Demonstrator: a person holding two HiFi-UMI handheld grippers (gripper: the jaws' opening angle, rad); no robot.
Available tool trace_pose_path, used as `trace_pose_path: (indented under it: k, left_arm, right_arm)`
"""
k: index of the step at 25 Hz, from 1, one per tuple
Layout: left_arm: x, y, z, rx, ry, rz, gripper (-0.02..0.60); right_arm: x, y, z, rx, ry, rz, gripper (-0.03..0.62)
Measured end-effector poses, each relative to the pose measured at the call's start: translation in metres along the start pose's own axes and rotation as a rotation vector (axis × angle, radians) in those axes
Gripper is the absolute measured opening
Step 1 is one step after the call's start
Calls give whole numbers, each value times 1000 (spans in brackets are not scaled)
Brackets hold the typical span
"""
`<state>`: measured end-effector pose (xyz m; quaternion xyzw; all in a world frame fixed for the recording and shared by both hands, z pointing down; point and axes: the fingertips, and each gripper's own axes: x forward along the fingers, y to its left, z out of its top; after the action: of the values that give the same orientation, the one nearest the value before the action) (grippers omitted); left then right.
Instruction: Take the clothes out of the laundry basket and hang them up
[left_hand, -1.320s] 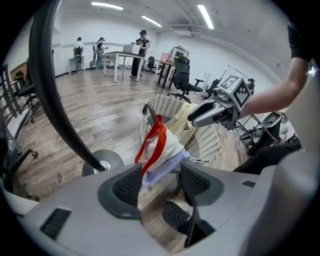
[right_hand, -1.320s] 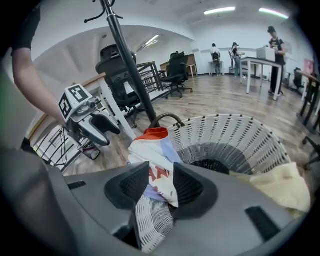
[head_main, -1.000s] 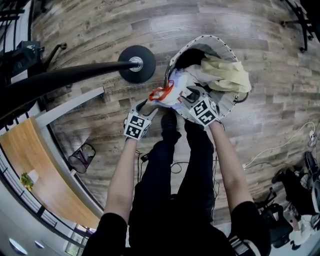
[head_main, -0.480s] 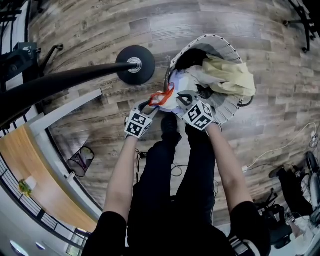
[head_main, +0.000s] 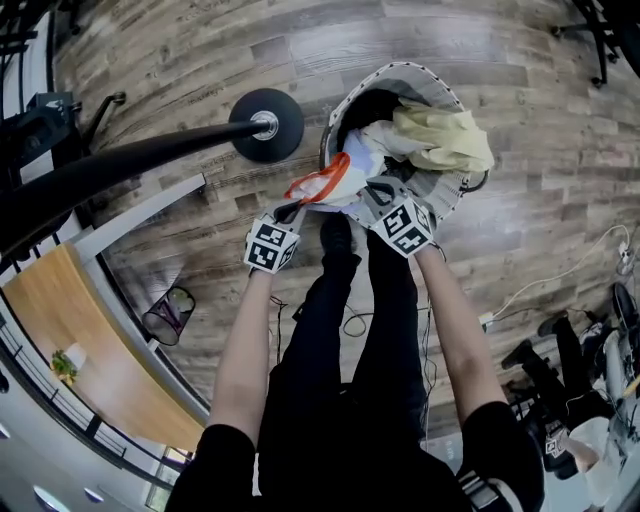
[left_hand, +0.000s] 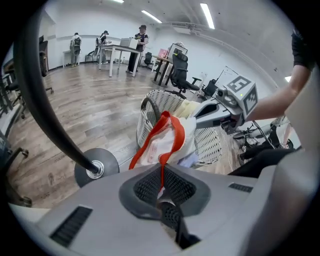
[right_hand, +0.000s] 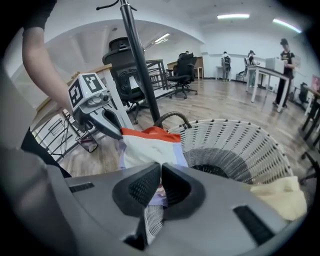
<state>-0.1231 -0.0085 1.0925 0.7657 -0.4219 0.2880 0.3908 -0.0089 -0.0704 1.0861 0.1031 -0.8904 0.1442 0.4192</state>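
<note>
A white garment with orange-red trim (head_main: 328, 182) hangs between my two grippers at the near rim of the white wicker laundry basket (head_main: 440, 95). My left gripper (head_main: 296, 205) has just closed, and its jaws are shut on the orange-red trim (left_hand: 161, 175). My right gripper (head_main: 372, 190) has also just closed and is shut on the white cloth (right_hand: 150, 150) close to its jaws. A pale yellow garment (head_main: 440, 140) lies over the basket's right side. Each gripper view shows the other gripper, the right one (left_hand: 225, 107) and the left one (right_hand: 95, 107).
A black pole on a round base (head_main: 265, 125) stands just left of the basket (right_hand: 235, 145). The floor is wood plank. A wooden desk top (head_main: 90, 350) lies at lower left, and cables and gear (head_main: 560, 360) at lower right. People and office chairs are far off.
Both grippers have taken hold of the white garment and risen a little. The orange-red trim now stretches out of the basket toward the left gripper.
</note>
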Motion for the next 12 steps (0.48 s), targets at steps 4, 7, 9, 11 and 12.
trace_pose_path:
  k: [4, 7, 9, 11, 12]
  left_arm:
    - [-36, -9, 22, -23, -35, 21, 26]
    - [-61, -19, 35, -10, -40, 26, 26]
    - [-76, -26, 47, -3, -50, 33, 26]
    - [-92, -32, 57, 0, -64, 42, 26]
    - [-101, -35, 60, 2, -67, 45, 26]
  right_arm:
    - [-31, 7, 2, 47, 7, -19, 15]
    - [-52, 15, 11, 73, 1, -26, 15]
    - [-66, 17, 20, 83, -7, -35, 15]
    - [-79, 21, 29, 99, -18, -44, 15]
    - [-85, 24, 33, 109, -23, -47, 15]
